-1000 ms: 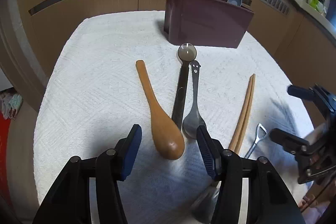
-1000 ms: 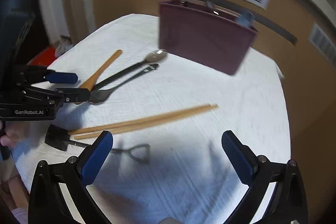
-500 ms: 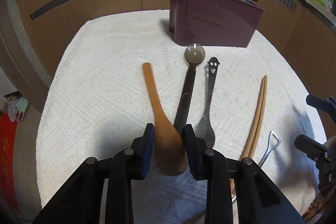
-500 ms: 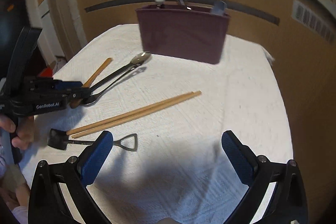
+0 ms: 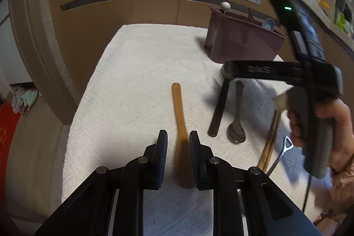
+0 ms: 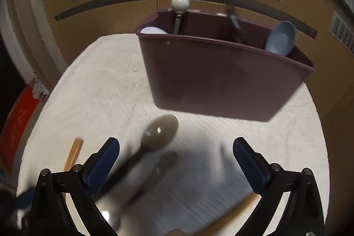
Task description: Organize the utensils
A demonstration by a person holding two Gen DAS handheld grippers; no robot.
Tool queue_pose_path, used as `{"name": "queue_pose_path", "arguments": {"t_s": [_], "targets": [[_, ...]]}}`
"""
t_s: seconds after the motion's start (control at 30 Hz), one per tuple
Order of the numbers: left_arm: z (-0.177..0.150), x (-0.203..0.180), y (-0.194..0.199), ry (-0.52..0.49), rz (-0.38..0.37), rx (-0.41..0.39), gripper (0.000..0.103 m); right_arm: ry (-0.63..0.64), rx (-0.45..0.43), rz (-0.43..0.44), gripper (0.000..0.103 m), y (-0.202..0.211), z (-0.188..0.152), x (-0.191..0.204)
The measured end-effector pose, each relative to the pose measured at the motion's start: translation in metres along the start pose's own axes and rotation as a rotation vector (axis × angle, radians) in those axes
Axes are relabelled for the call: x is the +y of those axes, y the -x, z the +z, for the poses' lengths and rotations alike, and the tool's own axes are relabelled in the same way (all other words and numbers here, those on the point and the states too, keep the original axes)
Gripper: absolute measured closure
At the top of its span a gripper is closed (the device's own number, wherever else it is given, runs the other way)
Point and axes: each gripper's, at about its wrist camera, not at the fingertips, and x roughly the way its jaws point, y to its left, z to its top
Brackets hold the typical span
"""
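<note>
the left wrist view shows the whole row on the white cloth-covered bench (image 5: 137, 85): a wooden spoon (image 5: 180, 116), a dark-handled spoon (image 5: 219, 110), a metal spoon (image 5: 237, 123), chopsticks (image 5: 268, 145) and a small shovel-shaped utensil (image 5: 285, 148), with the right hand (image 5: 325, 125) gripping its tool above them. the right wrist view shows none of the last two clearly but looks into the maroon holder (image 6: 221, 79), where a white-knobbed utensil (image 6: 180, 3), a blue spoon (image 6: 279, 39) and a dark handle stand upright. the wooden spoon lies on the cloth with its bowl end between the fingers of the left hand-held gripper (image 5: 178, 154), handle pointing away toward the holder (image 5: 241, 43); the spoon looks blurred there. that hand-held gripper is narrowed almost to the spoon's width, the right finger touching the bowl's edge, though a firm pinch cannot be told. the right hand-held gripper (image 6: 176, 160) is spread wide and holds nothing; the blurred bowl of the dark-handled spoon (image 6: 161, 132) sits just ahead, between its fingers, near the holder's front wall.
</note>
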Motion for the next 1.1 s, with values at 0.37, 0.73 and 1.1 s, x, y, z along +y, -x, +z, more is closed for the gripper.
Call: {"name": "queue_pose_path", "arguments": {"t_s": [0.37,0.73,1.1], "targets": [[-0.003,0.013,-0.005,0.044,-0.025,0.039,0.081,0.185,0.043,0.029,0.068,-0.021,0.000,0.051],[0.006,-0.010,-0.018,-0.010,0.002,0.081,0.075,0.190,-0.093,0.091,0.068,0.060,-0.030,-0.021],[0.031,-0.012,-0.047,-0.034,0.062,0.171,0.072,0.072,-0.184,0.055,0.068,0.120,-0.058,-0.097]]}}
